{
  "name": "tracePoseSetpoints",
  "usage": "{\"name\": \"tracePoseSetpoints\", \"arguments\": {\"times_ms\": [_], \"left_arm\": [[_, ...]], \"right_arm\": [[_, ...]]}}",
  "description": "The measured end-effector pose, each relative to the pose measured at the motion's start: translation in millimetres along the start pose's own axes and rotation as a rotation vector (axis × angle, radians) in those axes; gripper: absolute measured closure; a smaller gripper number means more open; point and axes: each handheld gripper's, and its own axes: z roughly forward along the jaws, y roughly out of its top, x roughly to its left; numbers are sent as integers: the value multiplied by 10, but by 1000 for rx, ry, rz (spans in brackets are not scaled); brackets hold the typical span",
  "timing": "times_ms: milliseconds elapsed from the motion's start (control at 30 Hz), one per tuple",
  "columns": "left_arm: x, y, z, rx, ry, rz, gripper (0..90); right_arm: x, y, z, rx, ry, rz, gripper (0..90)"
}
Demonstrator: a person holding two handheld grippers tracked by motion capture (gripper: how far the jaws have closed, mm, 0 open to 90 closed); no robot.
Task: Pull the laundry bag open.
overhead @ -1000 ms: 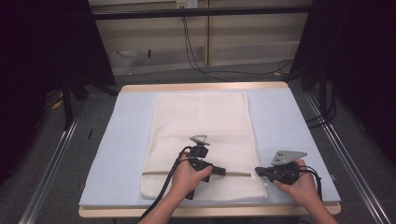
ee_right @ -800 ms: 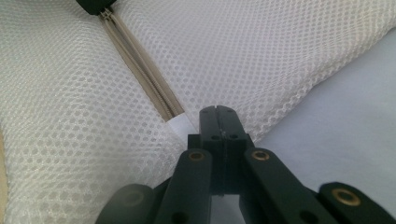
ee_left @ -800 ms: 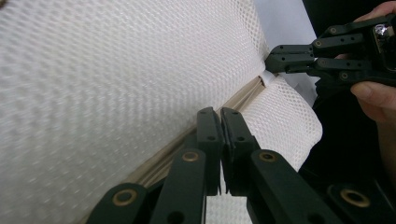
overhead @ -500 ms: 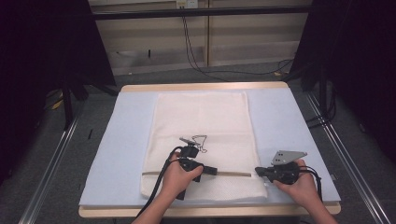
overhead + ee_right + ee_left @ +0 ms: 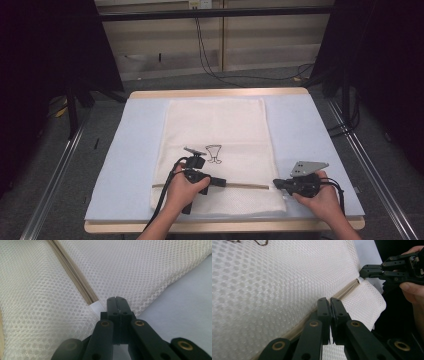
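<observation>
Zipper (image 5: 245, 185): left gripper (image 5: 223, 182) now farther left along it, jaws clenched on the pull.
Right gripper (image 5: 276, 184): unmoved, jaws clamping the mesh bag (image 5: 220, 125) at the zipper's end.
Meaning: bag likely opening.

White honeycomb mesh bag (image 5: 216, 135) (beige zipper (image 5: 75, 275)), black tongs (image 5: 330, 305)

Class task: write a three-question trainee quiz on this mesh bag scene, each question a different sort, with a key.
1. True or false: the zipper runs across the near end of the mesh bag.
2. The right gripper sits at the zipper's: A) right end B) middle C) left end
3. Fill in: the bag lies on a pale blue ____.

Key: 1 true; 2 A; 3 mat.
</observation>
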Motion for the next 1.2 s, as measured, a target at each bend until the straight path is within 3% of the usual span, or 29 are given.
{"name": "tracePoseSetpoints", "arguments": {"times_ms": [400,467,567,900,1000,1033,1200], "left_arm": [[37,-1,-58,2,-20,-5,872],[57,2,-86,3,-14,10,872],[64,-3,-124,-4,-25,-4,872],[86,9,-173,-7,-18,7,872],[75,4,-182,-13,-21,-6,872],[91,5,-199,-10,-7,11,872],[128,-5,-274,-19,-13,-13,872]], "right_arm": [[11,2,2,0,-7,-1,900],[10,5,0,3,-8,0,900],[7,7,1,5,-5,2,900],[7,4,0,3,-7,6,900],[6,2,1,0,-4,4,900],[7,3,1,1,-5,4,900],[-7,5,3,1,2,7,900]]}}
